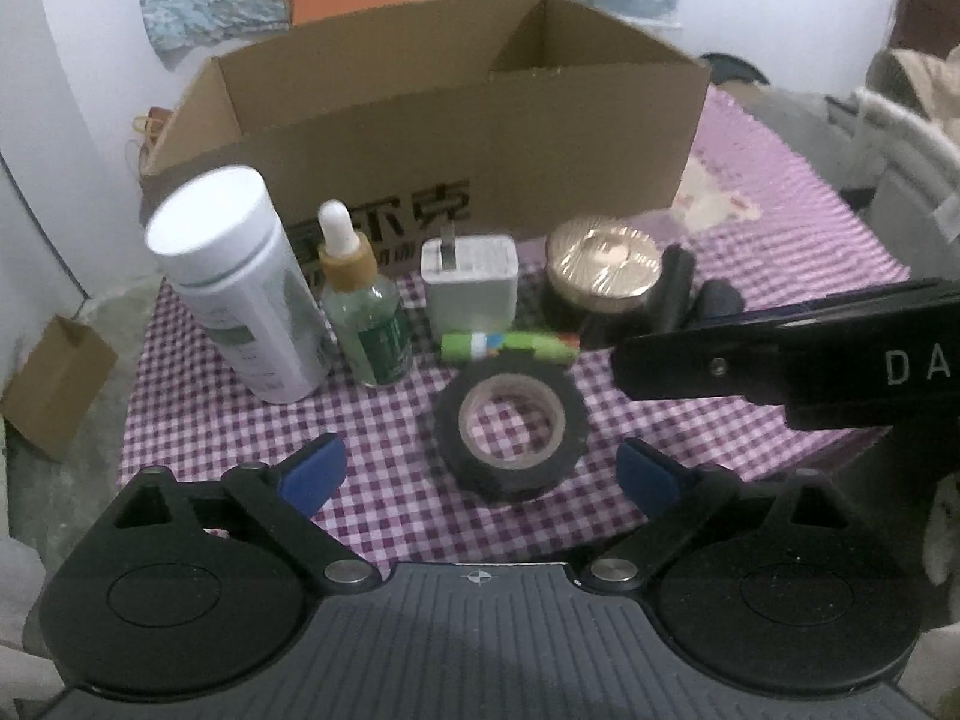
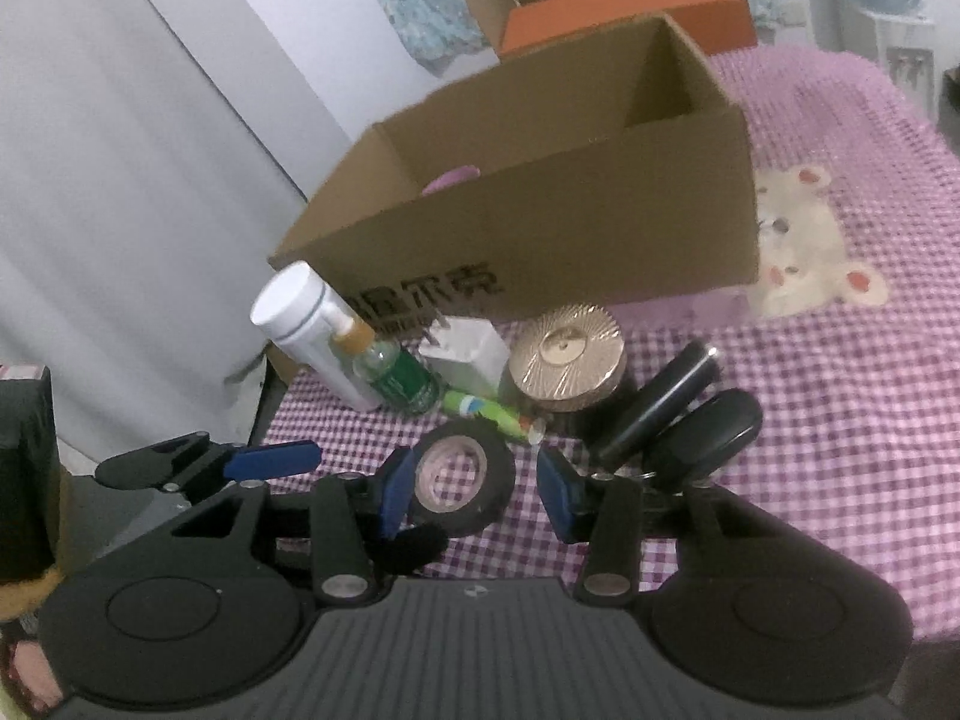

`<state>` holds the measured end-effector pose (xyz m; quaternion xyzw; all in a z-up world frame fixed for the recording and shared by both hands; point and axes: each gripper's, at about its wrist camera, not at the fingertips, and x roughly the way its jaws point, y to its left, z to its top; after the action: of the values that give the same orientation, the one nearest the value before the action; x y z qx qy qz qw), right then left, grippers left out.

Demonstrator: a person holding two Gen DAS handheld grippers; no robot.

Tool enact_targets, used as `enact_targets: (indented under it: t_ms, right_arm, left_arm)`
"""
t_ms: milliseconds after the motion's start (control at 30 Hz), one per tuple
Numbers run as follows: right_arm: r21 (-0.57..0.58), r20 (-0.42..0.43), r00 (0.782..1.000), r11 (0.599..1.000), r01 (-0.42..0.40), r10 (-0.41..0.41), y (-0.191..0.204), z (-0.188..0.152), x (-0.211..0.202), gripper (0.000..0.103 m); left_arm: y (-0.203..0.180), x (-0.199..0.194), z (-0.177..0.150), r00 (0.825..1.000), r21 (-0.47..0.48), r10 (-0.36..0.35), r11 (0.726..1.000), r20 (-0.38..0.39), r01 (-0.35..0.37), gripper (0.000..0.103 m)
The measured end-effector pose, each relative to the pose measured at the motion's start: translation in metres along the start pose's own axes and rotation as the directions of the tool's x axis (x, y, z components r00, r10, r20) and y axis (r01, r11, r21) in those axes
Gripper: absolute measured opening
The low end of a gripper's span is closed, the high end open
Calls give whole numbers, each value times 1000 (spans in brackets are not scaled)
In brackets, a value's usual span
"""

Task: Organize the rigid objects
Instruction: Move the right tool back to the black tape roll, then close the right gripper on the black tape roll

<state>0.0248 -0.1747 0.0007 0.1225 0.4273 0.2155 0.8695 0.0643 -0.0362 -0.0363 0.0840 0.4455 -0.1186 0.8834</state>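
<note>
Checked cloth (image 1: 240,420), cardboard box (image 1: 456,120) behind bottles, black tape roll (image 1: 510,420) nearest.

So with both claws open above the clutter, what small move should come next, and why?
Probably ease the left claw down around the black tape roll and close. The roll lies flat on the checked cloth, centred just ahead of its open fingers, nearer than any other item. The cardboard box behind stands open. The right claw crowds the same roll, so it should hold off.
</note>
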Motion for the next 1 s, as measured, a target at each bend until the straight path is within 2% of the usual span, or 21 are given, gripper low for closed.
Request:
enact_targets:
  t_ms: [367, 633, 900, 1000]
  right_arm:
    - [-16, -79, 997, 1000, 17, -18, -1, -1, 41, 41]
    - [-29, -109, 993, 999, 33, -36, -5, 3, 55, 34]
    - [-56, -114, 993, 998, 30, -36, 0, 5, 62, 22]
    - [-84, -106, 993, 995, 44, -53, 4, 3, 62, 20]
  left_arm:
    - [-7, 27, 0, 1000, 42, 7, 999, -29, -5, 90]
    - [-3, 31, 2, 999, 28, -28, 999, -34, 29, 83]
    - [0, 27, 1, 998, 16, -60, 998, -23, 60, 71]
    - [-1, 26, 1, 998, 15, -66, 998, -16, 67, 67]
